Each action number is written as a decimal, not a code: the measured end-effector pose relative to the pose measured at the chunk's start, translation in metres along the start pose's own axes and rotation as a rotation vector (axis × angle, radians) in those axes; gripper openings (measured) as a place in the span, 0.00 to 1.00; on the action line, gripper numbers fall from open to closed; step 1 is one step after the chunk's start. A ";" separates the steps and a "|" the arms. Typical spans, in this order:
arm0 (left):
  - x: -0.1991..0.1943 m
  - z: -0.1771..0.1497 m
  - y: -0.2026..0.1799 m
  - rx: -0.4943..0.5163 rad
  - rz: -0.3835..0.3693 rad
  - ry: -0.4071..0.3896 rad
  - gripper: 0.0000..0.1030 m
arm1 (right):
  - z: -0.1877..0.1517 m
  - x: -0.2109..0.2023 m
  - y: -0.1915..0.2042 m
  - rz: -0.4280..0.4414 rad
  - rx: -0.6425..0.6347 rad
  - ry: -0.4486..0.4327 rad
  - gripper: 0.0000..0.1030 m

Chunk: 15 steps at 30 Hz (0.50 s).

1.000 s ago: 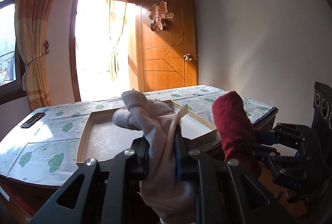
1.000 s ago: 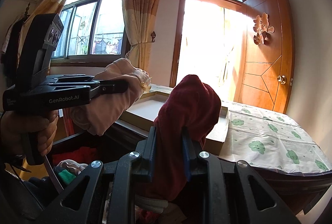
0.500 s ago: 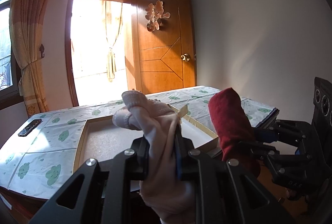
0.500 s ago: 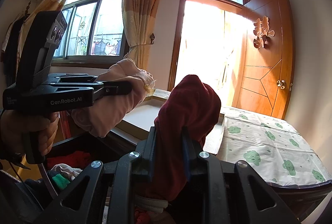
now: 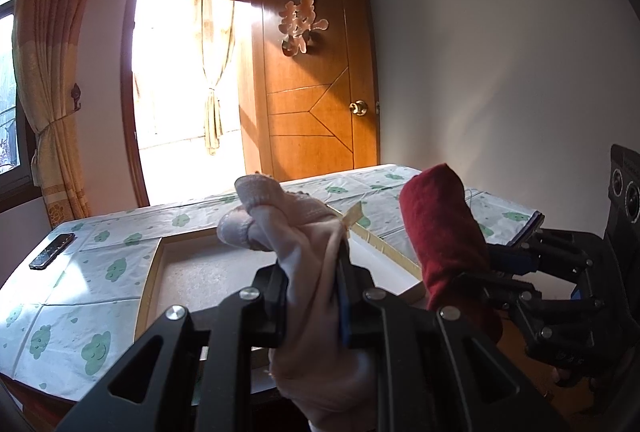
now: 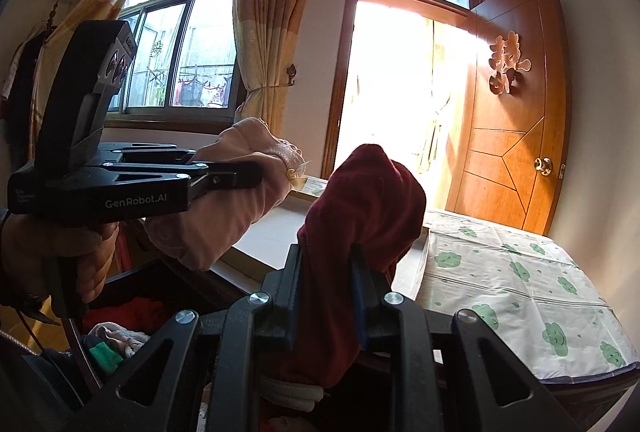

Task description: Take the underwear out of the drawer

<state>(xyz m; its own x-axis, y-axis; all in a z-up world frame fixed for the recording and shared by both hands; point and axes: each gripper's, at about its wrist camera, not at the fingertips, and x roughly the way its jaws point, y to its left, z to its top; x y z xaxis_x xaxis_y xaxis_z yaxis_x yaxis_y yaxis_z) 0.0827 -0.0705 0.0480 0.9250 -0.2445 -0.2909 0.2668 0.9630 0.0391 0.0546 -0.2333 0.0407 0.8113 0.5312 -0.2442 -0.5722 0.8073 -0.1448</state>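
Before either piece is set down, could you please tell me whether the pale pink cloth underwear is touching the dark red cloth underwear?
Apart. The left wrist view shows bare tray and table between the pale pink cloth underwear and the dark red cloth underwear.

— What sort of place is this?
— A home, likely a bedroom: a wooden door (image 5: pixel 316 71) with a paper ornament (image 5: pixel 302 25), tied-back curtains (image 6: pixel 268 11) beside a window (image 6: pixel 180 59).
— Anything else?
— A cloud-print cloth (image 6: pixel 520 284) covers the surface, and clothes fill an open drawer (image 6: pixel 120 312) at its near edge.
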 end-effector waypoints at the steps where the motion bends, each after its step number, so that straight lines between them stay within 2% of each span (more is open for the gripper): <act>1: 0.002 0.001 0.000 -0.004 -0.002 0.003 0.16 | 0.001 0.001 -0.001 0.000 0.000 0.001 0.23; 15: 0.048 0.034 0.010 -0.017 -0.035 0.075 0.16 | 0.030 0.037 -0.030 0.008 -0.025 0.044 0.23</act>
<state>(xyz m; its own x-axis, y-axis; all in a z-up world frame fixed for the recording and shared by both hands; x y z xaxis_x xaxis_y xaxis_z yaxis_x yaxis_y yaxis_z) 0.1391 -0.0767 0.0664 0.8923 -0.2692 -0.3623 0.2931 0.9560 0.0115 0.1057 -0.2298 0.0647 0.8011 0.5250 -0.2875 -0.5816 0.7963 -0.1664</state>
